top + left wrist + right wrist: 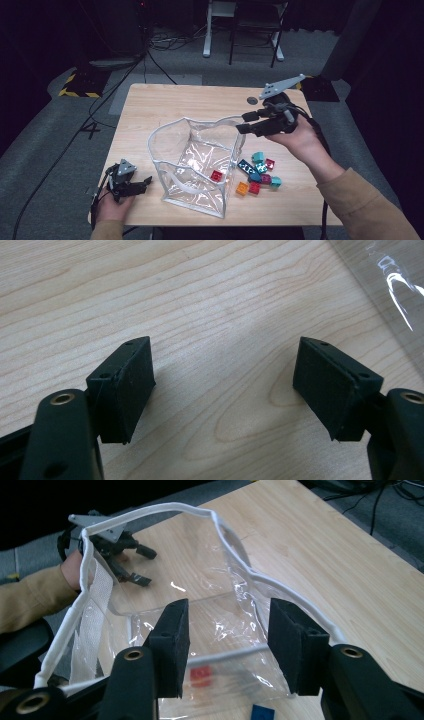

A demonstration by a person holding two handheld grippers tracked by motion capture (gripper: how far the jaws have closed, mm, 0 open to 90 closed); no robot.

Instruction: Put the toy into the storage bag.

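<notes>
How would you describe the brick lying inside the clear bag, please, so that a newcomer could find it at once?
Start at the wooden table and find the clear plastic bag with white trim standing open at its middle. On the bag's floor, near its right wall, lies one red brick. It is the one brick inside the bag; the other bricks lie in a loose cluster on the tabletop just outside that wall.

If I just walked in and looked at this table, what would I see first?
First you'd see the big see-through bag standing open in the middle of the wooden table, with one red brick inside. Just right of it lies a bright pile of toy bricks in red, teal, blue and orange. The right gripper hangs empty over the bag's right rim, and the left gripper rests open near the table's left front corner.
</notes>
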